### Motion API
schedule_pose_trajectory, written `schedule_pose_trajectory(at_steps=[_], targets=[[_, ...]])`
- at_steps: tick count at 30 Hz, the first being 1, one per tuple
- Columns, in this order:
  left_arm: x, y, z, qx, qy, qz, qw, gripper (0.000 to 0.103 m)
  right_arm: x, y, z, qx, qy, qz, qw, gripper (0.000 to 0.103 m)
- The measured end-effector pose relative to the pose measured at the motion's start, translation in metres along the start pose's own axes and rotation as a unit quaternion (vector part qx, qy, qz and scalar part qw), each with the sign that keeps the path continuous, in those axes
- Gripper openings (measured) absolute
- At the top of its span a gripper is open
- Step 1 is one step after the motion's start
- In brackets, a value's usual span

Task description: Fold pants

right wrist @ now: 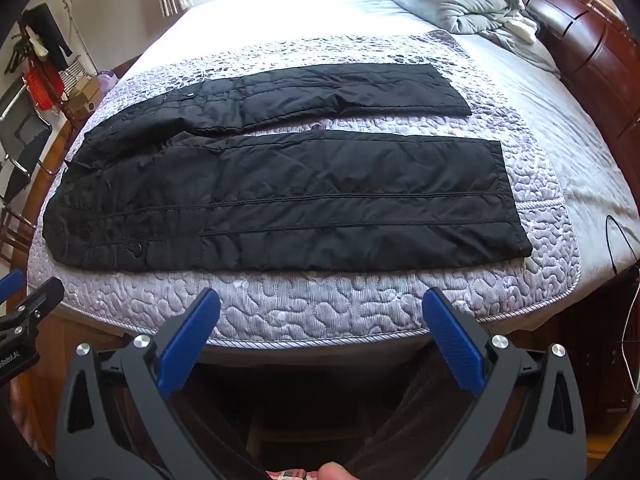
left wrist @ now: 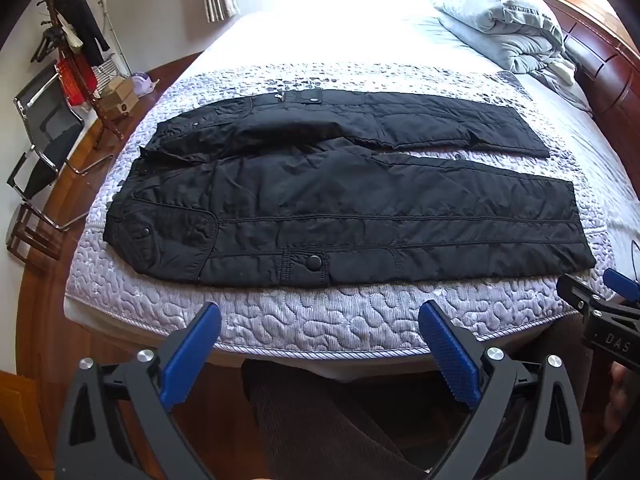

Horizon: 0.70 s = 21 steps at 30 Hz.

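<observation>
Black quilted pants (left wrist: 340, 208) lie flat and spread on the quilted mattress, waist to the left, both legs running right with a gap between them. They also show in the right wrist view (right wrist: 280, 200). My left gripper (left wrist: 320, 312) is open and empty, held above the near bed edge, short of the pants. My right gripper (right wrist: 320, 300) is open and empty, also at the near edge, facing the near leg. The right gripper shows at the right edge of the left wrist view (left wrist: 600, 304).
The mattress (left wrist: 320, 320) has a rounded near edge. A folded grey duvet (left wrist: 500, 20) lies at the far right by the wooden headboard (left wrist: 608, 64). A chair (left wrist: 44, 140) and a coat rack (left wrist: 68, 40) stand left of the bed. A cable (right wrist: 624, 248) hangs at right.
</observation>
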State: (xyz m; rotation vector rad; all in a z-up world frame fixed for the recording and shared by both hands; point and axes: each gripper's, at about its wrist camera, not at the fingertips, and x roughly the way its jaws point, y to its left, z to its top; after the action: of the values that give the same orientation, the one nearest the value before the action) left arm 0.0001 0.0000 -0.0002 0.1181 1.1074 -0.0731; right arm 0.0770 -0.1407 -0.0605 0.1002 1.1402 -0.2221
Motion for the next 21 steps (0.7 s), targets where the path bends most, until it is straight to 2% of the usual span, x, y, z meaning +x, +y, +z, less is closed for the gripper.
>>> schedule_pose_trajectory(at_steps=[21], targets=[[0.0006, -0.0007, 0.0011, 0.0, -0.003, -0.004, 1.0, 0.099, 0.0028, -0.0018, -0.0009, 0.003, 0.004, -0.001, 1.0, 0.101]])
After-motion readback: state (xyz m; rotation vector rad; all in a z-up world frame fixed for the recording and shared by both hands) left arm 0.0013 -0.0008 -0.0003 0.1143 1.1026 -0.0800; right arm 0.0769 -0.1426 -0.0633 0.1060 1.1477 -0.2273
